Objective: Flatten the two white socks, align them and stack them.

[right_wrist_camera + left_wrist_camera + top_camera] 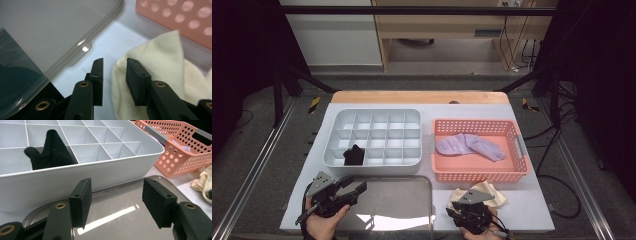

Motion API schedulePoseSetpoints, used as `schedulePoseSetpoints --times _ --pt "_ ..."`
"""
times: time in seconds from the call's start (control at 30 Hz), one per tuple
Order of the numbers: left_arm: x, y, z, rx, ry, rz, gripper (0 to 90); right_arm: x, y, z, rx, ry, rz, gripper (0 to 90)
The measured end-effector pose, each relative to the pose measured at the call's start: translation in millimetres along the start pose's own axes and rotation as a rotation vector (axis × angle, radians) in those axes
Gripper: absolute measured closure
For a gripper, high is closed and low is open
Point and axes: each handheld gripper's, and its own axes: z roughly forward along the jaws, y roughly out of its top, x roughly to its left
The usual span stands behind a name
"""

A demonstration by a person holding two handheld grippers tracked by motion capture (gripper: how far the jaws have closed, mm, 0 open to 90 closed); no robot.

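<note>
Cream cloth [160, 67] lay under the right hand-held gripper [114, 72], whose jaws stood slightly parted over its edge, gripping nothing. Leftward, the left hand-held gripper [115, 195] gaped above a clear lid [387, 200] on the pale worktop [532, 200]; beyond, grey floor [277, 150].

Cream sock [160, 65], lilac socks [469, 146], salmon basket [482, 175].

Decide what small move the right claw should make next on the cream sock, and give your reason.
Probably ease the right claw forward and down so the cream sock edge sits between its pads, then close. Its jaws stand slightly apart at the sock's rim and grip nothing yet. The left claw waits open over the clear lid.
</note>
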Motion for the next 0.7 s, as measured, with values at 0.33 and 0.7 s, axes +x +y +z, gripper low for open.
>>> schedulePoseSetpoints --times 0.33,0.7 --pt "2.8 0.5 -1.6 -0.008 -0.004 -0.011 39.7 -2.3 11.7 -10.0 -0.05 0.026 -0.002 88.9" --pt "4.2 1.9 -1.0 -0.004 -0.003 -0.012 39.7 29.1 56.5 1.5 -0.124 0.176 -0.035 88.9"
